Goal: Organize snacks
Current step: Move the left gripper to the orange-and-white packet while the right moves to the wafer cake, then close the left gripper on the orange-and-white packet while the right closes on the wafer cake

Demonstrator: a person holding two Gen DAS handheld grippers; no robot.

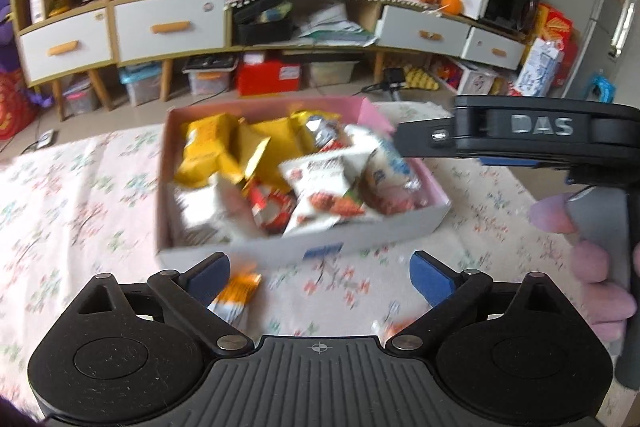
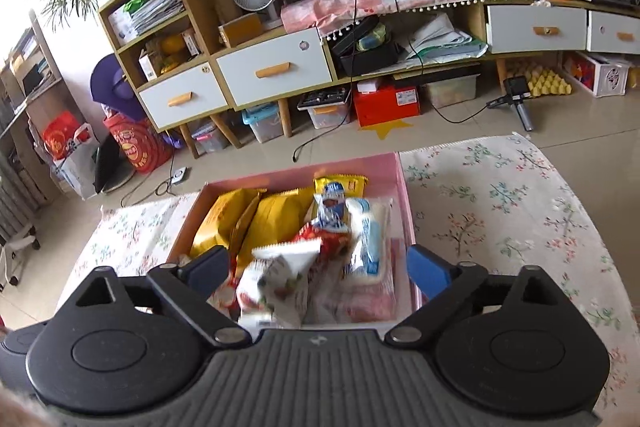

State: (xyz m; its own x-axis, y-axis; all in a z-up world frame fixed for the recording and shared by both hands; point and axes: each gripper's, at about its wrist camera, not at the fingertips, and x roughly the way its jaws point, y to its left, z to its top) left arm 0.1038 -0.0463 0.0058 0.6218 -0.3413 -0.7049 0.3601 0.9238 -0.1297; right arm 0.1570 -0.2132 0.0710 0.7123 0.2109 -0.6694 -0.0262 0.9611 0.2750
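Both claws, left gripper (image 1: 320,269) and right gripper (image 2: 318,267), spread empty, tilted down at one box (image 1: 384,233); one orange packet (image 1: 236,297) at seven o'clock outside.

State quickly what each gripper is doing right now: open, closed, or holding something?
Left gripper: jaws open, holding nothing.
Right gripper: jaws open above the snack box, holding nothing.

A matt floral cloth (image 2: 500,211) is spread over the table. The box (image 1: 372,231) appears to be of cardboard, pink inside and white outside, with a dull finish. The snack packets (image 2: 280,215) within are of glossy, crinkled film. Matt black plastic, ribbed at the middle, makes up the left gripper (image 1: 320,269) and the right gripper (image 2: 318,265); blue pads (image 2: 426,267) look dull and smooth, with bright metal pivot pins.
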